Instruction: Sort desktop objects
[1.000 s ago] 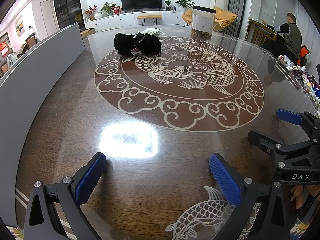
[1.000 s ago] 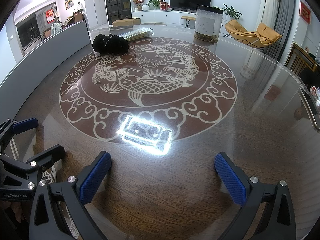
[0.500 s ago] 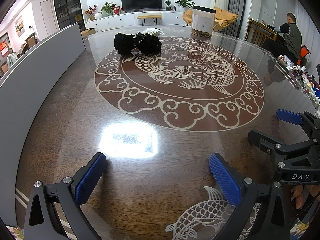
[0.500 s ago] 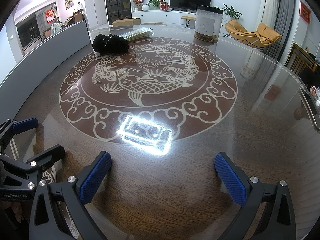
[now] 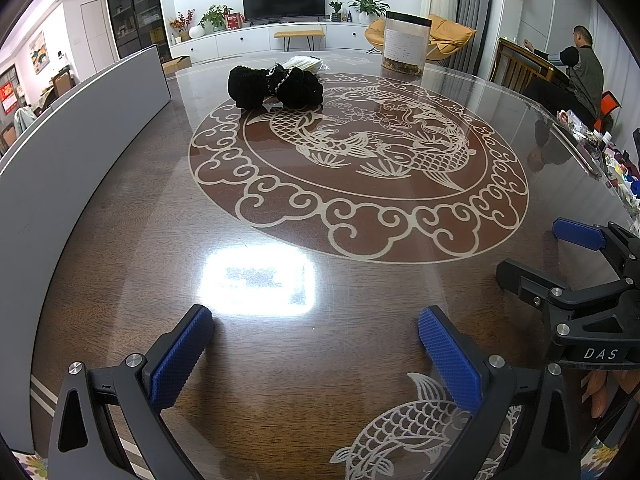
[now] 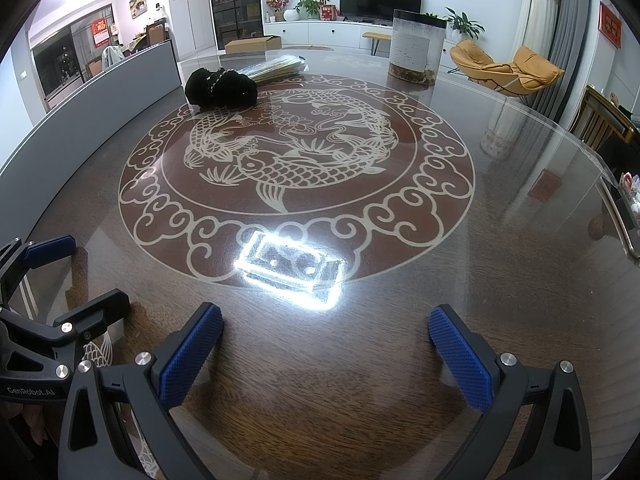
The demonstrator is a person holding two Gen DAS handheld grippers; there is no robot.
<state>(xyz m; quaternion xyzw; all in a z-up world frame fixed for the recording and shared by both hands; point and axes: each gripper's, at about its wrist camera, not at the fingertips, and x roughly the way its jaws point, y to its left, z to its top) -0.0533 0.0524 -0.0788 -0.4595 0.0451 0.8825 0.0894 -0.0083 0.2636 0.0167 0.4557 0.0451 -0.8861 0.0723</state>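
Two grippers, both empty, both parked low at the near edge of the table (image 5: 120, 240). Your left gripper (image 5: 316, 340) has its jaws spread wide over bare wood, and your right gripper (image 6: 326, 338) matches it, wide and holding nothing. Each shows up in the other's view, side by side and apart, which reads to me as a ready stance before the first reach.

Now, the things to sort: they sit at the far side, well away from you. A black bundle (image 5: 276, 87) of soft fabric with a pale chain or cord across it lies on the edge of the fish medallion. Just behind it, touching or nearly so, lies a wrapped packet (image 6: 276, 67) of long thin pieces; you can't tell what they are from here.

Containers next. One tall clear jar (image 6: 418, 46) stands upright further right, dark lid on, with a shallow layer of brownish bits at the bottom and the rest seemingly empty. No tray or bin shows, so where the sorted things go is unclear.
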